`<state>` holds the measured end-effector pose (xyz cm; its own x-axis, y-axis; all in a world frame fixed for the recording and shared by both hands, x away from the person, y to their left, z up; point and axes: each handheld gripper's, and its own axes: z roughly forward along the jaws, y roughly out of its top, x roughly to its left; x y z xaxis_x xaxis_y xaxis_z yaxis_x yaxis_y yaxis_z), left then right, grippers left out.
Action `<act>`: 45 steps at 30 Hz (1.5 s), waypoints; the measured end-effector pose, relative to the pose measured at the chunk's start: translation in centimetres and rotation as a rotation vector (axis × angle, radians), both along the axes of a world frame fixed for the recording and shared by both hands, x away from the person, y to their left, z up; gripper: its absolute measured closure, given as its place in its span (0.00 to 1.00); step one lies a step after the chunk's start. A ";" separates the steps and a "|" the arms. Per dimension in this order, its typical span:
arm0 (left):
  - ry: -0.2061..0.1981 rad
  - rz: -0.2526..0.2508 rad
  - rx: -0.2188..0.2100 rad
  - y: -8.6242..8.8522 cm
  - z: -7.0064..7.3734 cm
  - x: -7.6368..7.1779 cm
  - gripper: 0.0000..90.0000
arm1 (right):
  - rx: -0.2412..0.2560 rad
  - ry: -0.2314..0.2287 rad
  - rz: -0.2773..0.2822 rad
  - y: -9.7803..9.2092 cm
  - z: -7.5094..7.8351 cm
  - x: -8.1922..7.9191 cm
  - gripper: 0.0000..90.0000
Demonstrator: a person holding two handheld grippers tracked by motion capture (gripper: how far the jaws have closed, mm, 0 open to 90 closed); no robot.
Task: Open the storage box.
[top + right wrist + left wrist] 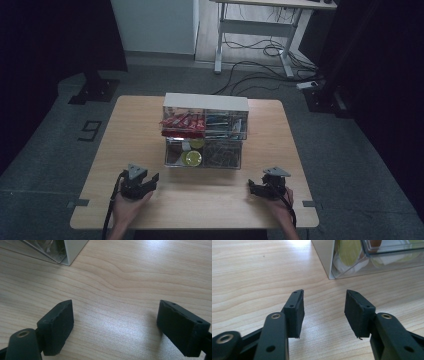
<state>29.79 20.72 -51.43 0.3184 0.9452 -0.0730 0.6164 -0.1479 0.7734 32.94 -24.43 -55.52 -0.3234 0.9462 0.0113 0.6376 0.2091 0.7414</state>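
the clear plastic drawer box with a white top [205, 131] sits in the middle of the light wooden tabletop [125, 135]. it has two rows of see-through drawers. the top row holds red packets [182, 121] on one side and small dark and blue things on the other. the bottom row sticks out a little toward the person and holds round yellow-green discs [192, 158].

the left gripper [139, 183] rests low at about 7 o'clock from the box, well apart from it. its jaws are partly open with nothing between them. in the left gripper view the near corner of the box is close, up at 1 o'clock.

the right gripper [265, 186] rests at about 5 o'clock from the box, also well apart. its jaws are spread wide and hold nothing. in the right gripper view a white corner of the box shows at 11 o'clock.

the box looks hard and stiff, and it will not bend. the plastic looks smooth, so jaws could slip on it. it is likely light, so pulling one drawer may drag the whole box along the tabletop. a good place to grab is the front lip of a drawer. the other gripper could press on the white top or a side to keep the box from sliding. squeeze gently, because thin clear plastic can crack.
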 end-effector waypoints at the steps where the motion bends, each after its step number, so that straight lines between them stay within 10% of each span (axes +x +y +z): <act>1: 0.004 0.003 -0.004 0.1 0.1 -0.1 0.58 | 0.001 0.001 0.000 0.0 0.0 0.0 0.16; 28: -0.067 -0.087 -0.055 -0.2 3.6 -1.9 0.99 | 0.002 0.001 -0.006 0.0 0.0 0.0 0.16; 45: -0.087 -0.118 -0.091 -0.3 5.6 -1.9 1.00 | 0.002 0.000 -0.007 0.0 0.0 0.0 0.16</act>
<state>27.90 20.40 -45.87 0.4354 0.8917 -0.1239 0.5295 -0.1423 0.8363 32.97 -24.45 -55.52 -0.3166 0.9485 0.0137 0.6395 0.2027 0.7416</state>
